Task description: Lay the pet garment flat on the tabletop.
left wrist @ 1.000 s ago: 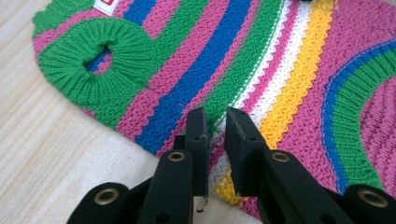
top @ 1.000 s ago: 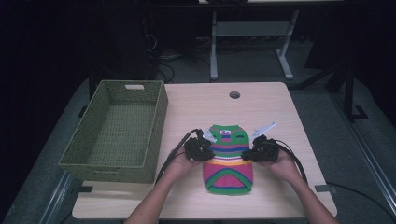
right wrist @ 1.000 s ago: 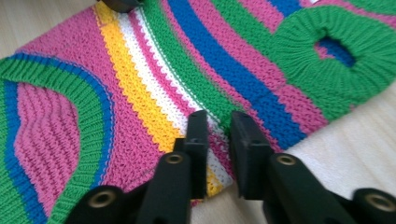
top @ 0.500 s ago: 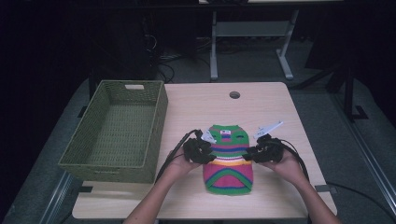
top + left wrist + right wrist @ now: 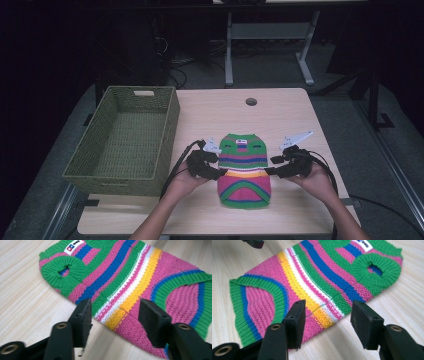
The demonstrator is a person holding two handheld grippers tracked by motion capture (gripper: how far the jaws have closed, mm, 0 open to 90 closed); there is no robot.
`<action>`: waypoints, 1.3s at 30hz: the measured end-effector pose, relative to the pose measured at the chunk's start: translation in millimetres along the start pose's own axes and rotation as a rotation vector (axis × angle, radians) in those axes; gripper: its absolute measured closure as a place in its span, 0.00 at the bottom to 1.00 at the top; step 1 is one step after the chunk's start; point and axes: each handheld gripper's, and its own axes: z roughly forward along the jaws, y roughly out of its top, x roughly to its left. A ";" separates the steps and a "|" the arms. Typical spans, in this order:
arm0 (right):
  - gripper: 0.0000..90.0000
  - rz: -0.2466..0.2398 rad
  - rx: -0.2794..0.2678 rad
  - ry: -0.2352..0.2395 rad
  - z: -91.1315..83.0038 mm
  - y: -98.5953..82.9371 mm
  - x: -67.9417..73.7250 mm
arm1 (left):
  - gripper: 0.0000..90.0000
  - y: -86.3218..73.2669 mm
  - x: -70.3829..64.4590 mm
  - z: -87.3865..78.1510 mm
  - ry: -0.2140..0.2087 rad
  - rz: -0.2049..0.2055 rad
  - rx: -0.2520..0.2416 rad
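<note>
Sweater (image 5: 244, 169) – soft, light, limp knit | left gripper (image 5: 214, 171), right gripper (image 5: 274, 166) – both released, flanking it | best pinched at side hems.

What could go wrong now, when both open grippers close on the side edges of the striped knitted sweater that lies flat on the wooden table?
1. The left gripper and the right gripper are open at opposite side edges of the striped knitted sweater. If either catches only the top layer, the garment may open or bunch instead of lifting cleanly.
2. The loose knit could snag on a jaw pad and pull a thread.
3. The green woven basket is beside the left hand; a wide move may bump it.
</note>
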 end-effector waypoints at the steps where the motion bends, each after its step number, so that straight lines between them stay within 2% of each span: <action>1: 0.50 -0.007 -0.006 -0.002 -1.5 -1.6 1.5 | 0.43 -1.6 -0.8 -1.0 0.000 0.000 0.001; 4: 0.46 0.000 -0.013 0.003 -4.4 -6.1 3.7 | 0.39 -5.0 -3.0 -4.5 -0.004 -0.016 -0.006; 9: 0.42 0.012 -0.008 0.005 -7.8 -13.9 3.5 | 0.33 -9.1 -9.5 -11.2 0.000 -0.015 -0.020; 20: 0.39 0.034 -0.046 -0.004 -23.3 -33.0 3.0 | 0.31 -22.2 -17.0 -25.4 0.010 -0.012 -0.038; 21: 0.38 0.045 -0.035 -0.004 -24.5 -34.0 3.4 | 0.31 -23.2 -17.7 -26.3 0.013 -0.011 -0.040; 26: 0.38 0.036 -0.052 -0.016 -29.2 -43.2 3.8 | 0.31 -31.6 -20.0 -31.3 0.022 -0.012 -0.042; 29: 0.37 0.059 -0.057 -0.018 -32.1 -48.8 4.9 | 0.31 -36.3 -20.4 -33.9 0.025 -0.017 -0.043; 39: 0.37 0.069 -0.064 -0.041 -39.9 -69.6 5.3 | 0.30 -50.5 -24.7 -45.2 0.031 -0.023 -0.068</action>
